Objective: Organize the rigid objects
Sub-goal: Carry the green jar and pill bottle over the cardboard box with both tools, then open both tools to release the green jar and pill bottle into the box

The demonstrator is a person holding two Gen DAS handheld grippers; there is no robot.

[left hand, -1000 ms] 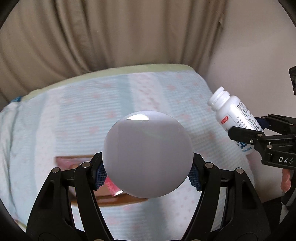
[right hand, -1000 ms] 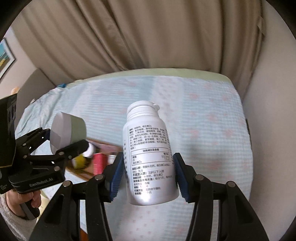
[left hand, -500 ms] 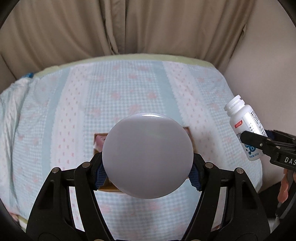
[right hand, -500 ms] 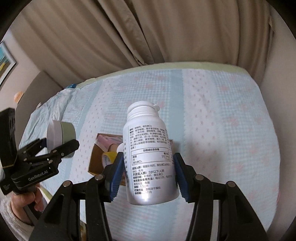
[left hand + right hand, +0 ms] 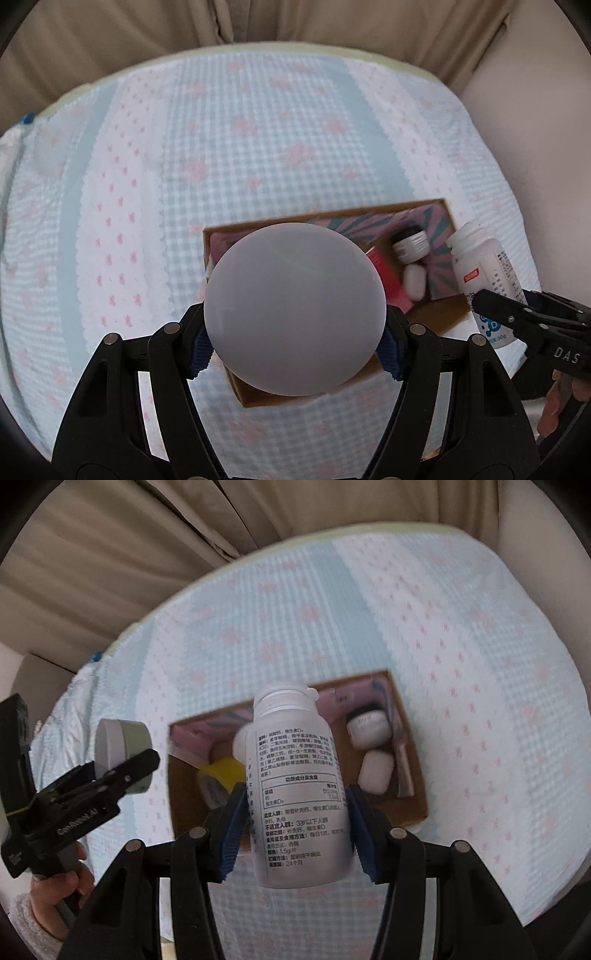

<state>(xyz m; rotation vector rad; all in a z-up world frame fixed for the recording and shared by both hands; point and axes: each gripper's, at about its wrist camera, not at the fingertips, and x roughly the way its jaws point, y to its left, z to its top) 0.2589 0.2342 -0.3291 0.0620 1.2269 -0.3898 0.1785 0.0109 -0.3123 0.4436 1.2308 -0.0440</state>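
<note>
Between the left gripper's jaws sits a round jar, clamped at its sides, above the box. The right gripper's jaws squeeze a white bottle over that box on the bed.

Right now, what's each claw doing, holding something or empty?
Left claw: closed on a round white jar.
Right claw: closed on a white pill bottle.
</note>
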